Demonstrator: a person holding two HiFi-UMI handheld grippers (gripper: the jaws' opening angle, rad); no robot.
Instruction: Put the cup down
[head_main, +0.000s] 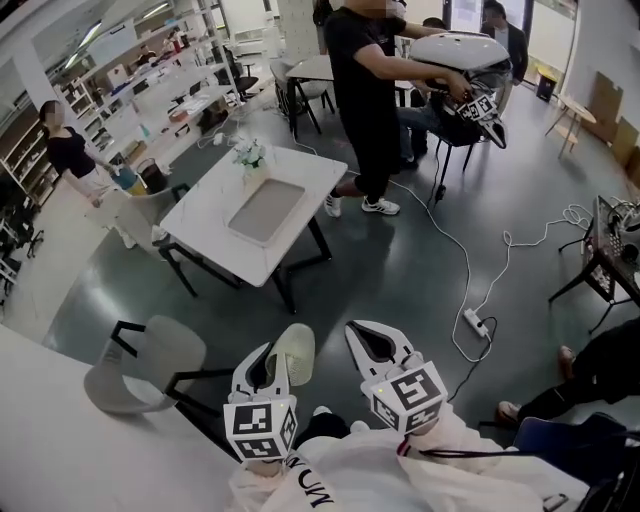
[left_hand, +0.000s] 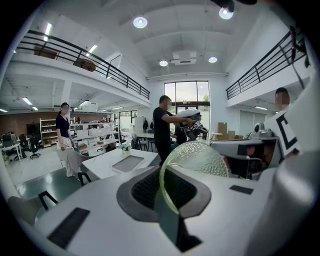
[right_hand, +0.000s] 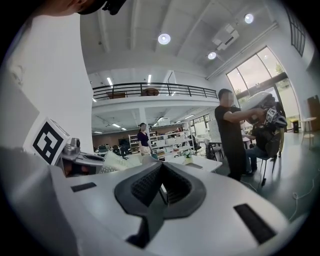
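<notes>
A pale green, dimpled translucent cup (head_main: 296, 352) is clamped by its rim in my left gripper (head_main: 276, 360), held in the air above the dark floor. In the left gripper view the cup (left_hand: 194, 155) stands up from between the jaws of my left gripper (left_hand: 165, 189), which is shut on its wall. Just to the right, my right gripper (head_main: 372, 342) is held at the same height, shut, with nothing in it. In the right gripper view its pads meet at the right gripper (right_hand: 161, 183), and the cup (right_hand: 118, 161) shows off to the left.
A white table (head_main: 215, 225) ahead carries a grey tray (head_main: 266, 208) and a small plant (head_main: 250, 153). A grey chair (head_main: 150, 362) and a white tabletop (head_main: 60, 430) lie near left. A person (head_main: 365, 90) stands beyond; a power strip (head_main: 476, 322) and cable lie right.
</notes>
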